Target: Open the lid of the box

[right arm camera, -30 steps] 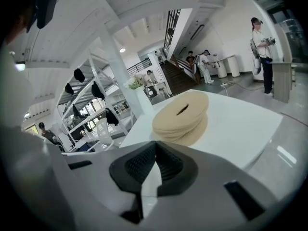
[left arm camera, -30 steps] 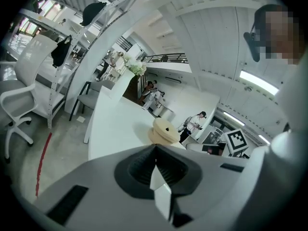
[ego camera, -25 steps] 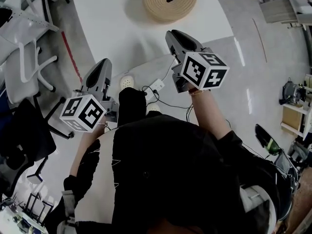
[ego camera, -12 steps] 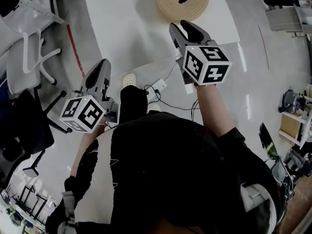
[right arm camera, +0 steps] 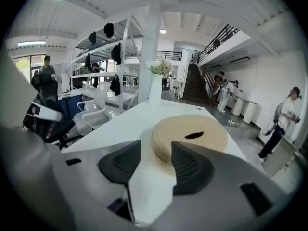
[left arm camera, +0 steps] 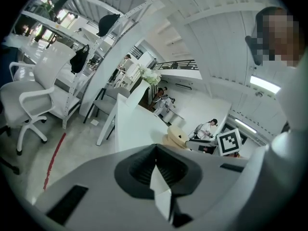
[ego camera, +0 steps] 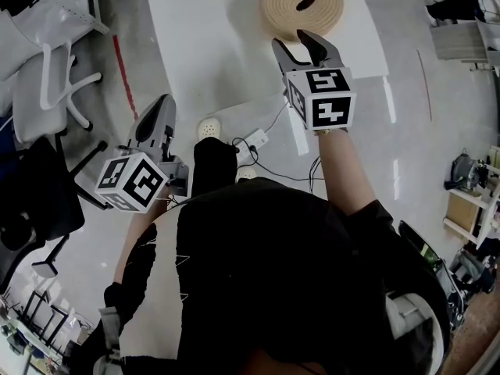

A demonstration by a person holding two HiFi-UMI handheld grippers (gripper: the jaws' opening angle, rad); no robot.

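White table (ego camera: 219,45): fills the far half of the head view, bare apart from the task's thing.

Box (ego camera: 301,6): round, tan, ribbed. It sits at the far right of the table with its lid (right arm camera: 192,129) on. A dark slot (right arm camera: 194,135) in the lid top looks like the likely handhold.

Right gripper (ego camera: 306,49): held out over the table, aimed at the near side of the box. Its jaws have just been opening and now stand released. Nothing is between the pads. In its own view the box (right arm camera: 190,136) lies just beyond the tips, apart from them. Judgement: opened ahead of a grasp on the lid.

Left gripper (ego camera: 156,123): kept low at near left, off the table edge and well apart from the box. Jaws clenched on nothing (left arm camera: 155,150). Judgement: parked, not needed for this step.
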